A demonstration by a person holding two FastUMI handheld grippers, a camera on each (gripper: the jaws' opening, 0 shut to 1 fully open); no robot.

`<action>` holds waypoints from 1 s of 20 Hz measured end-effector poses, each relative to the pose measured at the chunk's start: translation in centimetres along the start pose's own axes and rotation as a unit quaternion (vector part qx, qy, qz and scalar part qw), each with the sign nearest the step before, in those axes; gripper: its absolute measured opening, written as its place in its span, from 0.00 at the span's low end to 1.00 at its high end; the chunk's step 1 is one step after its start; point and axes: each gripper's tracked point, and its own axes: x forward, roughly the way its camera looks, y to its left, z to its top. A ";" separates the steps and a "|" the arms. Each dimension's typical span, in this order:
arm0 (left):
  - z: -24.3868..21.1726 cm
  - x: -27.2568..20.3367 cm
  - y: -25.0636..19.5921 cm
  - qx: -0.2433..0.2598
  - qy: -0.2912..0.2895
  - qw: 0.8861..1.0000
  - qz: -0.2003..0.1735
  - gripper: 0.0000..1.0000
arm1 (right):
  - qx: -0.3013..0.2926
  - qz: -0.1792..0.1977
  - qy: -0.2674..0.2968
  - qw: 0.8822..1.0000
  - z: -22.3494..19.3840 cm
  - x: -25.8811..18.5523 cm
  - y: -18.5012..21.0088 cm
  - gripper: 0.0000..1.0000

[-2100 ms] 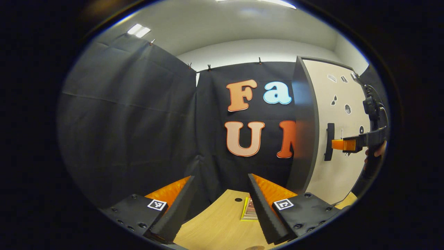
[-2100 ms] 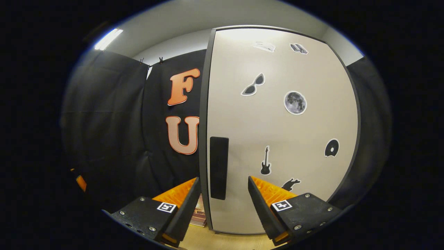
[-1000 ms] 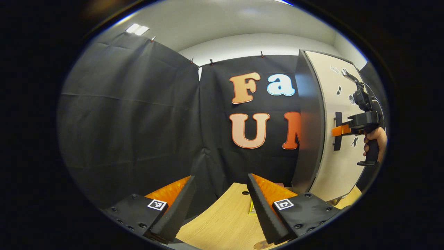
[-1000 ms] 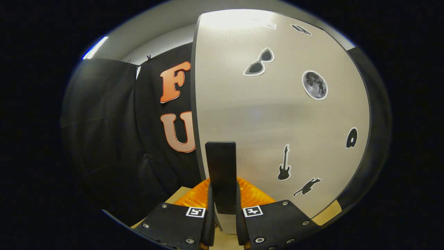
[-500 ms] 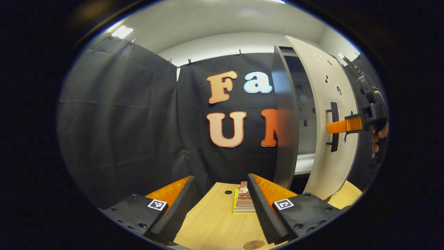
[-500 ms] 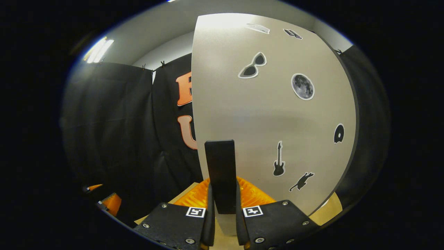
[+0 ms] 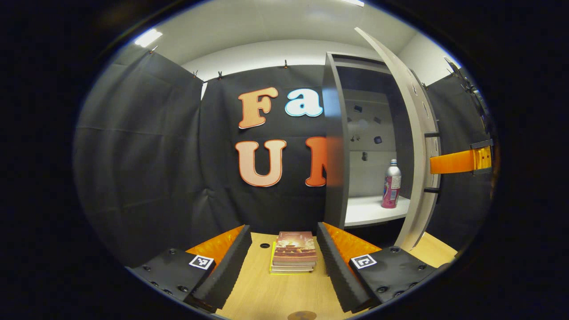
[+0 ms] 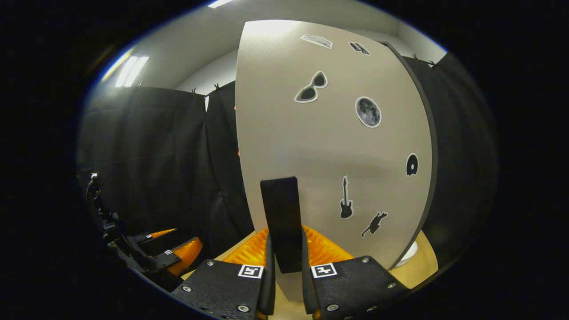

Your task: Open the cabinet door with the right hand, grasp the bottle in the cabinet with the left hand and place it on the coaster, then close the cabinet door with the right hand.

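Right gripper (image 8: 284, 275) is clamped on the door handle (image 8: 281, 222), both fingers pressing its sides. That grip is what swings the door (image 8: 329, 146) out; I hold it low on the handle so the pull runs square to the hinge. In the left gripper view the right gripper's finger (image 7: 458, 161) reaches in to the door's outer face from the right.

Left gripper (image 7: 284, 266) sits with jaws wide apart, nothing between them, parked low over the table (image 7: 275, 298) in front of the cabinet (image 7: 355, 146). My read: it waits there so it stays out of the door's swing yet has a straight line to the shelf.

Bottle (image 7: 391, 184) stands upright on the cabinet shelf (image 7: 373, 210), toward the door side, near the shelf's front edge. Books (image 7: 293, 257) lie on the table left of the cabinet, between my left fingers in view. A small round thing (image 7: 302, 315) at the table's near edge may be the coaster; too cropped to tell.

Versus half a second ago: the door is much wider open. Then the cabinet showed just a slice of shelf and no bottle; now the interior is exposed and the bottle is in plain sight. Two seconds ago the door was shut and the right jaws were apart, short of the handle. Left jaws unchanged throughout.

Door looks open enough for the left reach.
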 end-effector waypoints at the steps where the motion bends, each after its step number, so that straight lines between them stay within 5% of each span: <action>1: 0.2 0.4 -1.1 0.000 -0.001 1.000 -0.010 0.93 | -0.001 0.001 -0.001 1.000 0.0 -0.1 0.0 0.25; 12: 1.9 3.8 -14.8 -0.002 -0.018 0.991 -0.132 0.92 | 0.015 -0.050 -0.028 0.998 0.2 -3.4 -2.9 0.24; 20: 2.5 8.0 -23.3 -0.003 -0.025 0.983 -0.181 0.96 | 0.056 -0.081 -0.027 0.995 -0.8 -4.6 -4.1 0.23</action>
